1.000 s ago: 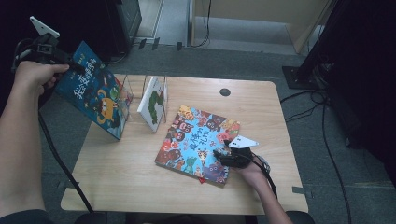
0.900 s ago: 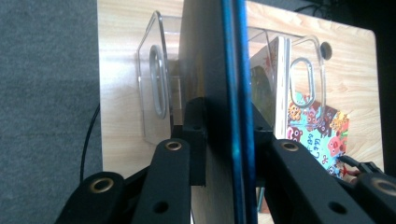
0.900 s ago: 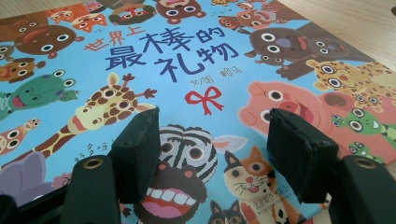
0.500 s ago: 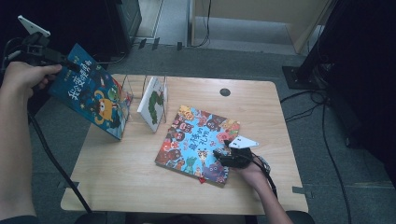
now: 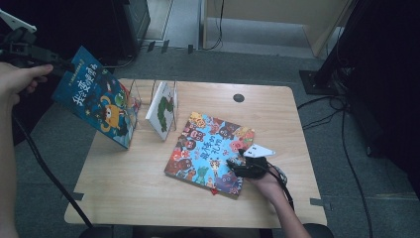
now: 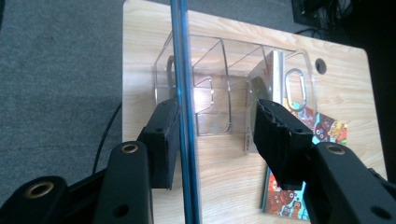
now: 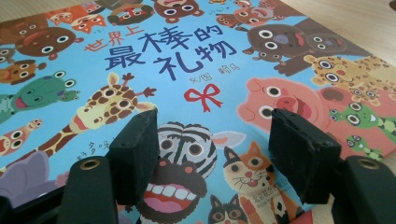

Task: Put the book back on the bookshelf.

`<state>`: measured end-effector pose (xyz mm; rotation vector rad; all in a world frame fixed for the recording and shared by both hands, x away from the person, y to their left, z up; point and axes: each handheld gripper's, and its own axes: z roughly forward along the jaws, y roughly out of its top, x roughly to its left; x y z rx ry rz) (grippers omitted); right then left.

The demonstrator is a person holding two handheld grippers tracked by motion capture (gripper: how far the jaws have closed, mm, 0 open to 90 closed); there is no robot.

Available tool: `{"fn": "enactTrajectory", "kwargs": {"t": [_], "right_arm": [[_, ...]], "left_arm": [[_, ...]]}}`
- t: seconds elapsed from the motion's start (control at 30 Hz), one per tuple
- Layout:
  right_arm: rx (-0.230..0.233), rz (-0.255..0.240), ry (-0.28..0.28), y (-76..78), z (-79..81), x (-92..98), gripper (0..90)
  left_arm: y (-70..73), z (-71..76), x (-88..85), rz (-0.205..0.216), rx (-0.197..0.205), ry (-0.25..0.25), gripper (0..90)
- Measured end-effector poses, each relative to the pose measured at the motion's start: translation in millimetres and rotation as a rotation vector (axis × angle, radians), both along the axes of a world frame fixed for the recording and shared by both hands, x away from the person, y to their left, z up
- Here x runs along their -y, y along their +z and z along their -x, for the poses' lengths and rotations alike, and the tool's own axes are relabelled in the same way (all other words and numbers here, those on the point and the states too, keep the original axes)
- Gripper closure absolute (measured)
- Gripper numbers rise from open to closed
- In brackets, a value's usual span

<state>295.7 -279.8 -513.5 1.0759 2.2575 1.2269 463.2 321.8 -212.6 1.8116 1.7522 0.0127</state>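
Between the left gripper (image 6: 219, 140) fingers (image 6: 161, 140) the blue book's (image 5: 96, 101) edge runs as a thin upright line. It lies against the pad on the picture's left side, while the other pad stands clear of it. These fingers have just been opening with the book between them, so I take them as released rather than clenched. Seen from above, the book leans at the worktop's (image 5: 148, 198) left edge, lower corner down by the clear rack (image 6: 233, 88), top corner up by the left hand (image 5: 17, 82).

What the coming move turns on: the rack sits straight ahead of and below those fingers, its slots running away from them, in line with the book's edge. The book's long side slopes down to the rack. The left hand is far nearer than the right. A white book (image 5: 162, 109) already stands in a slot.

The right gripper (image 7: 215, 149) hovers low over the colourful animal book (image 7: 196, 60), which lies flat near the worktop's middle. Its fingers are spread, gripping nothing.

Against a second ago, the left hand has drifted up and out toward the left, and the blue book stands a little steeper. The right hand and its book haven't shifted.
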Motion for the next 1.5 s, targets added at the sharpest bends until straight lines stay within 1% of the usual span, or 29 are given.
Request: {"fn": "enactTrajectory", "kwargs": {"t": [0.03,0.07,0.17,0.2,0.3,0.43,0.57,0.7,0.77,0.87,0.97,1.07,1.17,1.3,1.33,1.4,1.5], "right_arm": [[-0.008,-0.006,-0.003,0.4,0.2,0.4,33.2],[-0.017,-0.011,-0.006,0.7,0.4,0.5,33.2],[-0.021,-0.016,-0.009,1.3,-0.3,0.9,33.3],[-0.021,-0.013,-0.007,1.5,-0.6,0.6,33.4],[-0.029,0.001,-0.013,3.1,-1.7,0.2,34.2],[-0.044,-0.001,-0.028,4.4,-4.7,1.1,35.0],[-0.047,0.002,-0.031,5.3,-7.3,0.9,35.9],[-0.051,0.004,-0.029,5.9,-8.0,0.0,36.6],[-0.05,0.008,-0.026,6.0,-8.1,0.1,37.0],[-0.052,0.008,-0.028,6.4,-8.3,0.6,37.6],[-0.056,0.009,-0.032,6.5,-8.3,1.5,38.3],[-0.053,0.012,-0.033,6.3,-8.1,2.1,38.5],[-0.046,0.017,-0.032,6.3,-8.0,2.9,38.7],[-0.047,0.017,-0.037,6.2,-7.1,3.8,39.5],[-0.047,0.017,-0.037,6.2,-7.0,4.1,39.6],[-0.044,0.02,-0.036,6.2,-6.9,4.7,39.8],[-0.046,0.016,-0.039,5.8,-6.5,5.3,40.2]], "left_arm": [[2.6,2.7,0.2,0.008,0.005,-0.005,53.9],[6.7,7.2,1.6,0.009,0.018,-0.011,53.7],[12.7,16.7,9.1,-0.008,0.036,-0.033,53.6],[13.5,19.2,12.4,-0.018,0.04,-0.047,53.4],[11.3,24.4,21.3,-0.015,0.049,-0.061,53.1],[-0.4,27.2,31.6,-0.012,0.034,-0.076,53.2],[-9.2,32.4,42.3,-0.012,0.044,-0.093,53.1],[-17.7,38.1,50.4,-0.009,0.043,-0.107,52.5],[-23.2,41.3,54.2,-0.016,0.039,-0.111,52.5],[-31.4,45.8,59.9,-0.004,0.037,-0.125,52.2],[-38.4,49.8,64.1,-0.01,0.04,-0.127,52.0],[-45.2,53.4,67.8,0.004,0.046,-0.133,52.1],[-54.7,57.4,74.9,-0.003,0.029,-0.145,52.1],[-65.3,62.5,82.4,0.005,0.04,-0.154,52.4],[-67.3,63.3,83.7,0.0,0.04,-0.159,52.4],[-74.7,64.1,87.7,0.008,0.038,-0.167,52.3],[-81.4,64.4,92.0,-0.001,0.033,-0.17,52.7]]}}
